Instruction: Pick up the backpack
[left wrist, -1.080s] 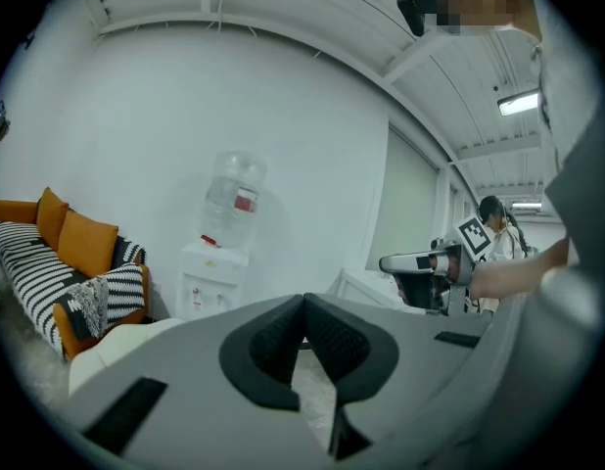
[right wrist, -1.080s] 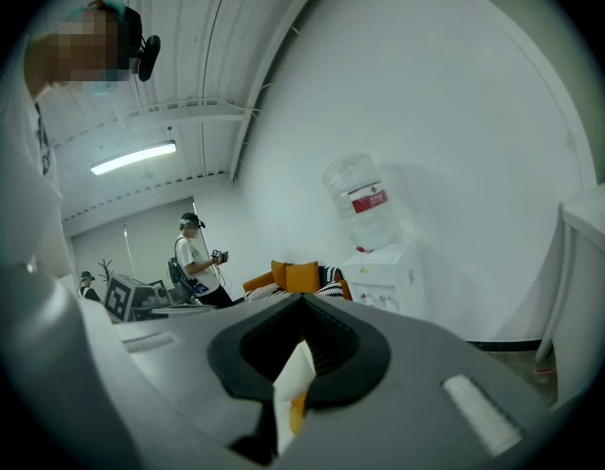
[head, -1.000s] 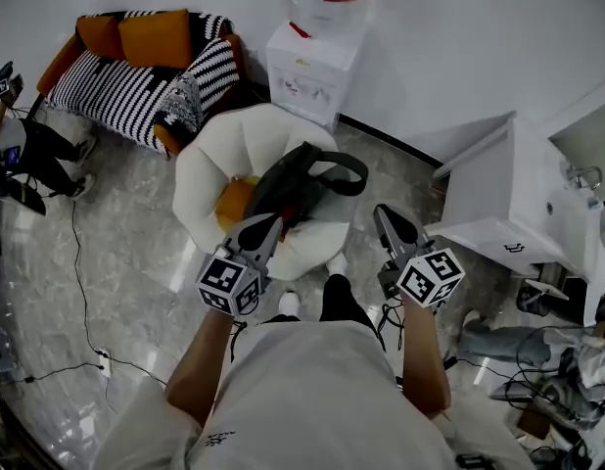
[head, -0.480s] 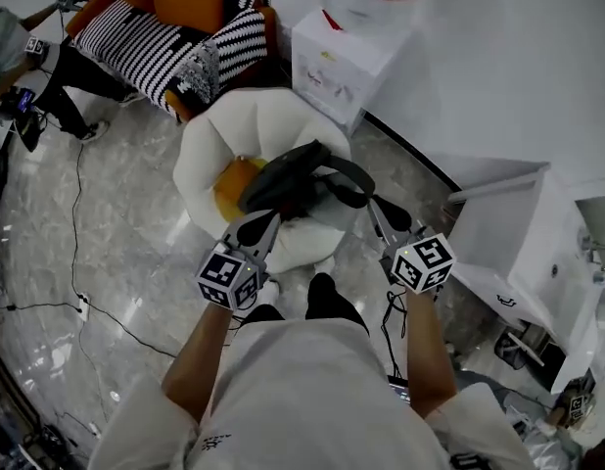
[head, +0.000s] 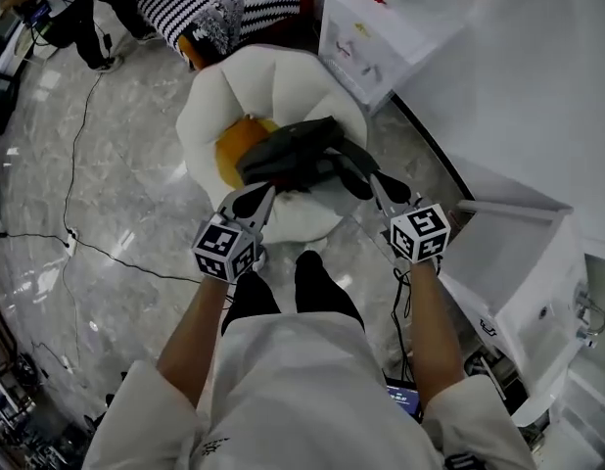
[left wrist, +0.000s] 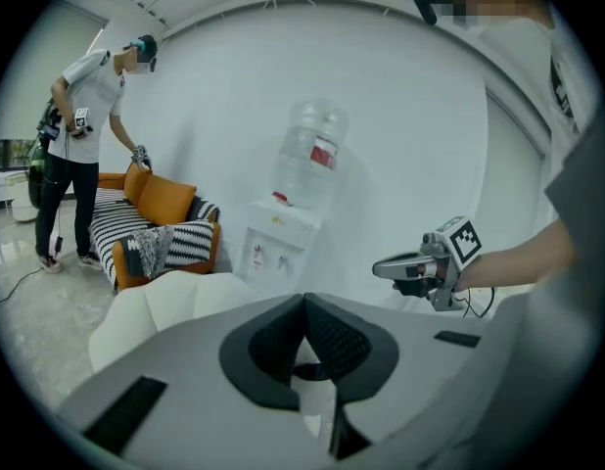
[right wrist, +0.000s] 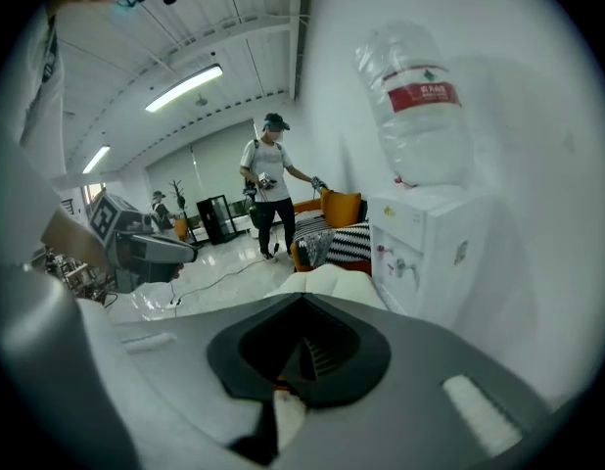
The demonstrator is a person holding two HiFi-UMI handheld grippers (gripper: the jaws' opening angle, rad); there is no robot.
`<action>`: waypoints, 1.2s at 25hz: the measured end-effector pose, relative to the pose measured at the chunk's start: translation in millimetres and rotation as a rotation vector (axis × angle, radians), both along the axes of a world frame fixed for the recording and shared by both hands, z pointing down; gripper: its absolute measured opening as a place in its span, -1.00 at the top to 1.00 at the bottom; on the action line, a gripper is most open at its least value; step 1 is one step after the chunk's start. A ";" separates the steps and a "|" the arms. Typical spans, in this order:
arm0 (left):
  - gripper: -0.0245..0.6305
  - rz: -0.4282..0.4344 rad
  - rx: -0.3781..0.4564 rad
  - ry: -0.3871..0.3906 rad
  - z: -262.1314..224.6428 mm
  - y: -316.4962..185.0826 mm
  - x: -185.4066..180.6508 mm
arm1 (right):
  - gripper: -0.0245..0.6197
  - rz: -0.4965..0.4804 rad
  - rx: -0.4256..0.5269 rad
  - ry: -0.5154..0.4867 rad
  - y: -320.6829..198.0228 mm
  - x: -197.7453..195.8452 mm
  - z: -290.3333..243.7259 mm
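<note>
A black backpack (head: 293, 155) lies on a white petal-shaped chair (head: 219, 106), partly over an orange cushion (head: 234, 145). Its dark strap (head: 359, 171) hangs off the right side. In the head view my left gripper (head: 264, 192) is shut and empty, its tip at the backpack's near left edge. My right gripper (head: 375, 178) is also shut and empty, right beside the strap; whether it touches is unclear. In the gripper views, each pair of jaws, the left gripper (left wrist: 304, 302) and the right gripper (right wrist: 302, 307), meets at the tips over the chair (left wrist: 165, 302), and the backpack is hidden.
A white water dispenser (head: 376, 37) with a bottle (left wrist: 308, 155) stands against the wall behind the chair. A striped sofa (left wrist: 156, 235) with orange cushions is at the far left, and a person (left wrist: 82, 135) stands beside it. Cables (head: 87, 243) run over the floor. A white cabinet (head: 523, 262) stands to the right.
Both grippers have come down and forward to the backpack, the right one moving in from farther right up to the strap. Both stayed shut.
</note>
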State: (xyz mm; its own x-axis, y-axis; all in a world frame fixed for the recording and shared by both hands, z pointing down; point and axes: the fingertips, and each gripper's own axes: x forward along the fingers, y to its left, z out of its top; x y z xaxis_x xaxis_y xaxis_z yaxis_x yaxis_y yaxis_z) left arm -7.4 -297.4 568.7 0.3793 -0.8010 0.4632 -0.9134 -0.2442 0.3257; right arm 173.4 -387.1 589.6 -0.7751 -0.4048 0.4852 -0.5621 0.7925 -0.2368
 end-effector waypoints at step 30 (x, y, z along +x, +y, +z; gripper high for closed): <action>0.63 -0.075 -0.326 -0.004 185.1 -34.4 41.0 | 0.80 -0.304 -0.059 0.264 -68.5 -30.0 181.6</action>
